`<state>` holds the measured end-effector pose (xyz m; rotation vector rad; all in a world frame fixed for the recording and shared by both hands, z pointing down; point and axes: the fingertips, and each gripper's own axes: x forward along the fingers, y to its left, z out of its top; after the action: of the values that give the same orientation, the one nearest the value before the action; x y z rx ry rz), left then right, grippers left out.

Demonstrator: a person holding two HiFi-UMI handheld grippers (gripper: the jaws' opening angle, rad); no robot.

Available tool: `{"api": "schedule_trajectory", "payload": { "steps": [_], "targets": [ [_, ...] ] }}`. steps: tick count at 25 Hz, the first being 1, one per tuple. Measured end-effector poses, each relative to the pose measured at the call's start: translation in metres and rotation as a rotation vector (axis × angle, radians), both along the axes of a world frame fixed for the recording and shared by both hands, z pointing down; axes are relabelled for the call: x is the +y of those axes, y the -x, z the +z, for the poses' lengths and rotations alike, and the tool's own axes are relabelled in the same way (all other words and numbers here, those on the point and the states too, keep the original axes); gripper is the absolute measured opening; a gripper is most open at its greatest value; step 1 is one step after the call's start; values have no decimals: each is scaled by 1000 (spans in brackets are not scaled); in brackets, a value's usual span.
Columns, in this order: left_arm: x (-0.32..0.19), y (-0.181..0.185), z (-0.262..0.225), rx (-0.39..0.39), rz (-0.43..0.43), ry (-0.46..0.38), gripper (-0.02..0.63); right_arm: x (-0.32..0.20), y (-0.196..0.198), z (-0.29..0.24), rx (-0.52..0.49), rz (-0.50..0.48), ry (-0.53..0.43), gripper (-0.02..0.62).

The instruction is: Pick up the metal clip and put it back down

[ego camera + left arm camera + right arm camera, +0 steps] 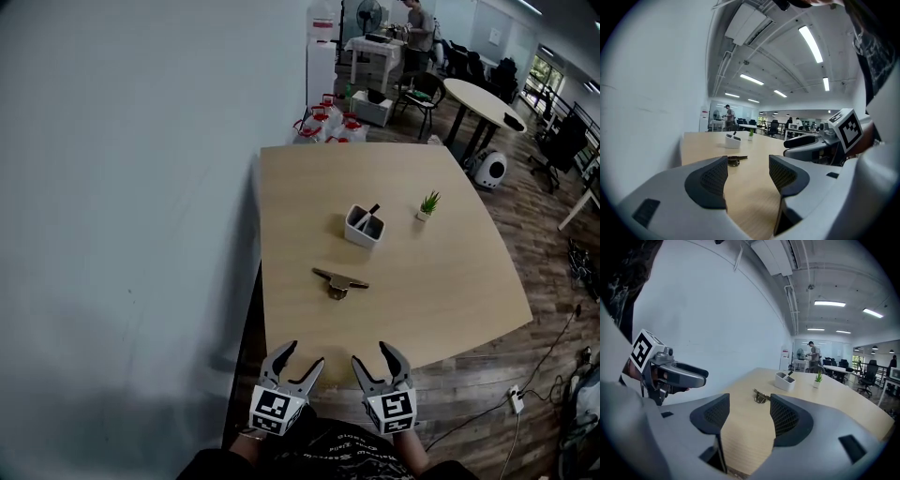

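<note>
Left gripper [302,357] and right gripper [372,355] hung with jaws wide apart, holding nothing; the dull metal clip [339,279] lay flat on the table [441,281], well ahead of both.

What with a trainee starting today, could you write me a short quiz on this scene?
1. True or false: the left claw and right claw are both open and empty.
2. The metal clip lies: A) on the table, between the claws and the white desk organizer; B) inside that organizer; C) in a claw.
3. Fill in: in the head view, right of the organizer stands a small potted ____.
Key: 1 true; 2 A; 3 plant.
</note>
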<state>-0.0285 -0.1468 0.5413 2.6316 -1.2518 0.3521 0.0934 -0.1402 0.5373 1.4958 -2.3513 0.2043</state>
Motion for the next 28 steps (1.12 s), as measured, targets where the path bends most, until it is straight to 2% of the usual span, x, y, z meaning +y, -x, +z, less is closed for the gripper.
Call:
{"api": "schedule_trajectory", "payload": {
  "steps": [8, 13, 19, 24, 26, 28],
  "targets": [
    [-44, 5, 10, 9, 62, 19, 267, -46, 19, 10, 3, 23, 19, 267],
    [-58, 5, 5, -57, 125, -45, 267, -67, 19, 10, 39, 94, 16, 255],
    [-75, 20, -1, -2, 59, -15, 267, -84, 24, 4, 72, 56, 8, 255],
    [-83, 32, 3, 27, -21, 15, 266, -112, 25, -8, 126, -15, -33, 229],
    [-85, 34, 3, 40, -52, 25, 267, -125, 25, -10, 172, -54, -44, 229],
    [-86, 36, 2, 41, -76, 28, 265, -138, 25, -6, 264, -96, -49, 229]
  ]
}}
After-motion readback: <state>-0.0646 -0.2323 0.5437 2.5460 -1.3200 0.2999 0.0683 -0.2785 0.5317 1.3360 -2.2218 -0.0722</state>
